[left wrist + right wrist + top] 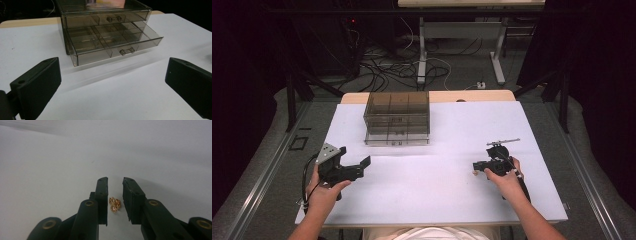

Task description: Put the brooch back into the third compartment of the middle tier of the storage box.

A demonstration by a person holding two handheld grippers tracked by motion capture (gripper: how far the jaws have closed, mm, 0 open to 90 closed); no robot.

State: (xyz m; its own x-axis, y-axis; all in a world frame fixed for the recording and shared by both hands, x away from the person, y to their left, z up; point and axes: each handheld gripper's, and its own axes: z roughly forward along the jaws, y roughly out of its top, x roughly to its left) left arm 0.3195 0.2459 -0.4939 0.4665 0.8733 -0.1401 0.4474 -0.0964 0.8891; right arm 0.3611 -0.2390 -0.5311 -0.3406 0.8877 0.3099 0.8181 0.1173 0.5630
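A small gold trinket (115, 204), like a tiny charm or earring, lies on the white tabletop (50, 170). My right gripper (115, 182) points down over it with a pad on either side. A narrow gap remains, and the pads do not visibly press on the trinket. In the high view the right gripper (479, 164) sits at the table's right. My left gripper (356, 156) is at the table's left, its jaws wide open with nothing between them (112, 75), facing a smoky clear drawer box (105, 20). The box's lower drawer (112, 40) is pulled out and looks empty.
The drawer box (397, 117) stands at the back centre of the white table (437, 195). Its upper drawer (113, 18) is closed. Cables and desk legs lie on the floor beyond the table.
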